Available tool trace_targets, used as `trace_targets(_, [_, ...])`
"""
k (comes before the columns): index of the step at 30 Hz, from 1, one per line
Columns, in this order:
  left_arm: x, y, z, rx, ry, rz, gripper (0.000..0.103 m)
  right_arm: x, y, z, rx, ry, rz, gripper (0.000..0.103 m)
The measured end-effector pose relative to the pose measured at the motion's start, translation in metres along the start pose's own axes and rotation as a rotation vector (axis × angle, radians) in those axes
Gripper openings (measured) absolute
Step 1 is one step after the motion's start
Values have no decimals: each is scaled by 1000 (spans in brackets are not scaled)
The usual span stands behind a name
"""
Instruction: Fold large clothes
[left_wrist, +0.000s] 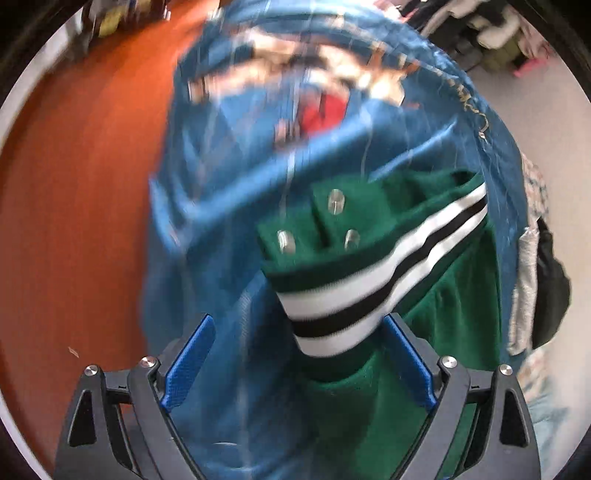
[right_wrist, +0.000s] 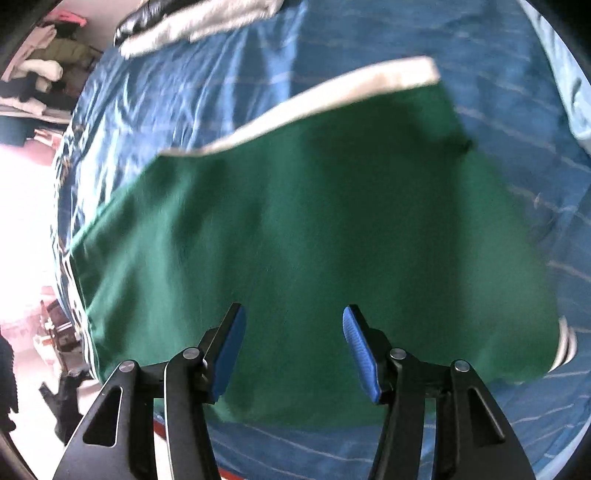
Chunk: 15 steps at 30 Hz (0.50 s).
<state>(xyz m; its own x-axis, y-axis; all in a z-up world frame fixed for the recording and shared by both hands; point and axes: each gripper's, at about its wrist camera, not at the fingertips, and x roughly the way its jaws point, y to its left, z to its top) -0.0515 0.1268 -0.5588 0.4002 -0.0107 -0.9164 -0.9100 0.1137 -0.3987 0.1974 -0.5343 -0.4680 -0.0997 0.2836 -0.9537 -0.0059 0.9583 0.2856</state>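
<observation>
While both views are blurred, the green jacket (right_wrist: 314, 229) plainly lies spread on the blue bedspread (right_wrist: 517, 110), its white hem toward the bed's far edge. Over its striped cuff (left_wrist: 343, 299) the left gripper (left_wrist: 295, 358) stands wide apart, pads clear of the cloth. Above the jacket's body the right gripper (right_wrist: 291, 350) gapes about halfway, gripping nothing.

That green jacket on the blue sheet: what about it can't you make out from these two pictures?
- Green jacket, right wrist view: its near edge is hidden behind the right claw.
- Striped cuff, left wrist view: its tip is cut off between the left claw fingers; the sleeve's course is unclear.
- Print on the blue sheet, left wrist view: motion blur smears it.
- Both views: no full outline.
</observation>
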Motion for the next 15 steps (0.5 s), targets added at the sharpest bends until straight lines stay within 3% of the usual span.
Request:
trace_targets(1, [11,-3,-1,-6,4,-43,92,3,0,-2,-3,3,-7,57])
trace_targets(3, [22,-14,2,19,-32,-25,92,10,2,-6,-8,11,-12,57])
trace_targets(5, [25,-28,11,64,-132,-13,88,16,3,-12,10,18,-12,57])
trace_targets(10, [17,-59,25,135,-214,6,22,23,-9,-23,130,66,87,57])
trace_targets(13, [-10,-73,25,167,-241,-60,20,19,-11,-26,119,48,73,57])
trace_targets(15, [-31,-82,25,181,-253,-164,20,12,-17,-26,123,37,74,57])
